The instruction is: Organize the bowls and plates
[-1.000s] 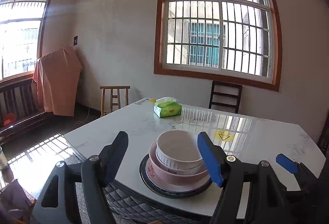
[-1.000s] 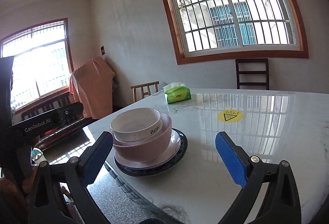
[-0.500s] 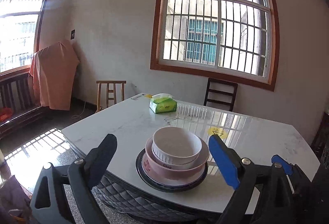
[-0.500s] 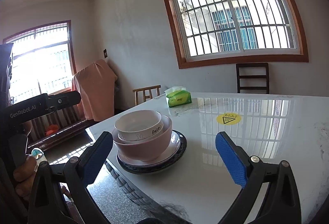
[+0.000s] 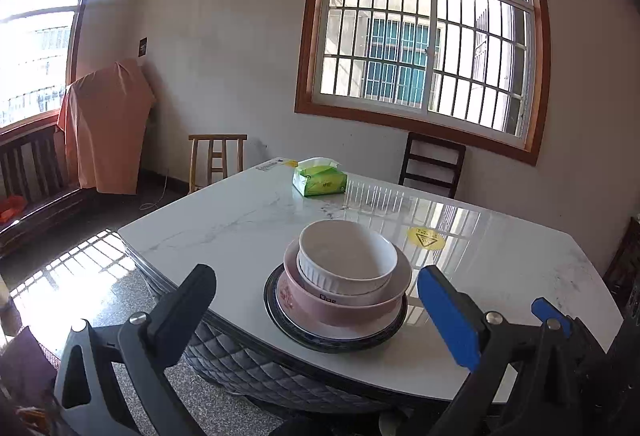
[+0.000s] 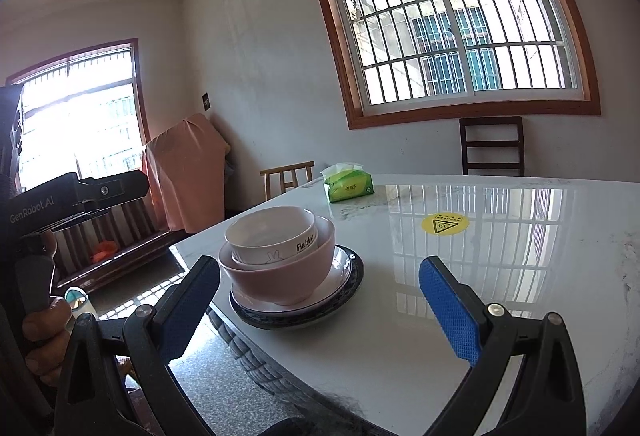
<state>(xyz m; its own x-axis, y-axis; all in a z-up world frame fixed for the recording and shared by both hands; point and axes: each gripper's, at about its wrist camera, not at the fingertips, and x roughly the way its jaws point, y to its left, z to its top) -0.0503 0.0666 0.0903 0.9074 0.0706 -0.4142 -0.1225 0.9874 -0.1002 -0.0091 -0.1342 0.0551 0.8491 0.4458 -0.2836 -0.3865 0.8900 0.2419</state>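
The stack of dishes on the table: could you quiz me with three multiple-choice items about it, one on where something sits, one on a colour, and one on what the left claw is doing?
1. Where does the white bowl sit?
A. inside the pink bowl
B. beside the tissue pack
C. upside down on the table

2. What colour is the round sticker?
A. red
B. yellow
C. blue

3. How is the left gripper?
A. shut on the plate
B. shut on the white bowl
C. open, touching nothing

Answers:
1 A, it is nested in the pink bowl.
2 B, yellow with a triangle.
3 C, its jaws have just been opening and stand wide, short of the stack.
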